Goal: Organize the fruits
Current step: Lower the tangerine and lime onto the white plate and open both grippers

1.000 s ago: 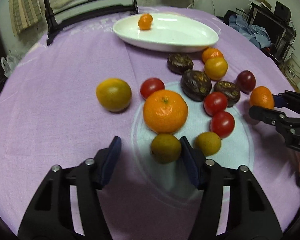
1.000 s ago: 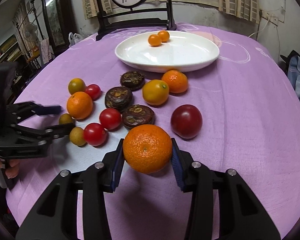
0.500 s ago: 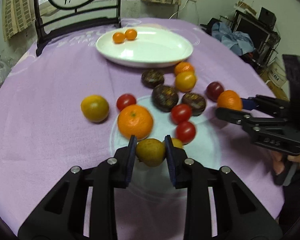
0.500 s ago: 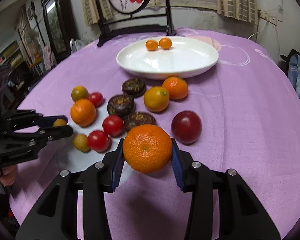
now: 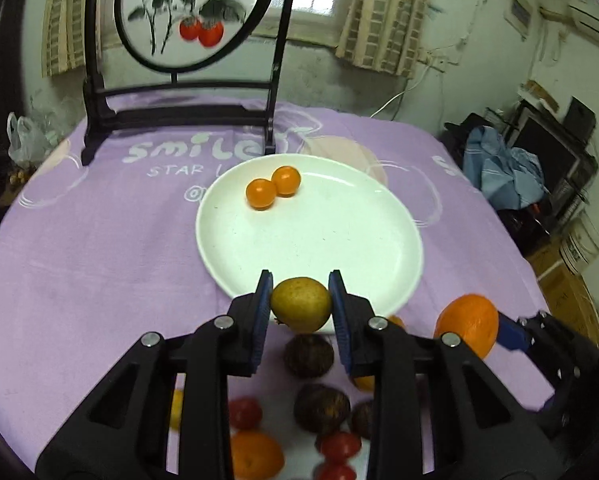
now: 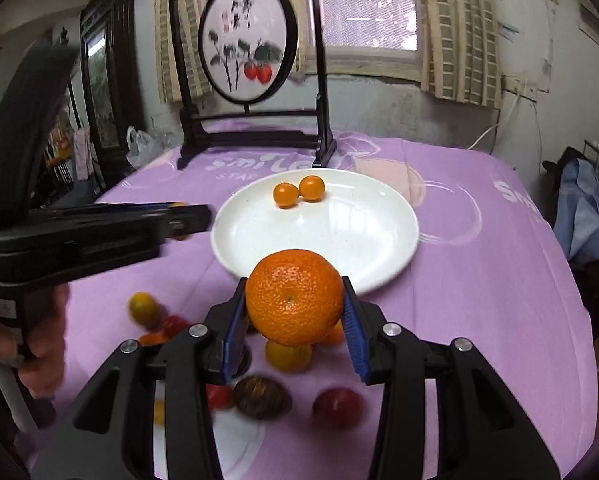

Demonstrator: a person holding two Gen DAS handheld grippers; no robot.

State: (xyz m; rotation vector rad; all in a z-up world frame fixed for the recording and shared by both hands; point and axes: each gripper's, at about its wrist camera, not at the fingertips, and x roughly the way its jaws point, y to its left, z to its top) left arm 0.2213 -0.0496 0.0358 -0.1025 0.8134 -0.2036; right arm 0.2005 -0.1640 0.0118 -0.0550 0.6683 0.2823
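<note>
My left gripper point(image 5: 300, 303) is shut on a small yellow-green fruit point(image 5: 300, 304), held in the air at the near rim of the white plate point(image 5: 339, 240). My right gripper point(image 6: 295, 304) is shut on a large orange point(image 6: 294, 297), also lifted just short of the plate point(image 6: 259, 228). Two small orange fruits point(image 5: 273, 188) point(image 6: 299, 191) lie at the plate's far side. In the left wrist view the orange point(image 5: 468, 326) appears at the right. The left gripper's body point(image 6: 99, 228) crosses the right wrist view's left side.
Below both grippers, blurred fruits stay on the purple tablecloth point(image 5: 99, 260): dark brown ones point(image 5: 309, 354), red tomatoes point(image 5: 339, 446), an orange point(image 5: 255, 456), a dark red fruit point(image 6: 338, 406). A black-framed round screen point(image 5: 187, 20) stands behind the plate. A hand point(image 6: 43, 344) grips the left tool.
The left gripper closed on the yellow-green fruit and lifted it toward the plate. The right gripper, still holding the orange, also rose and moved toward the plate.
</note>
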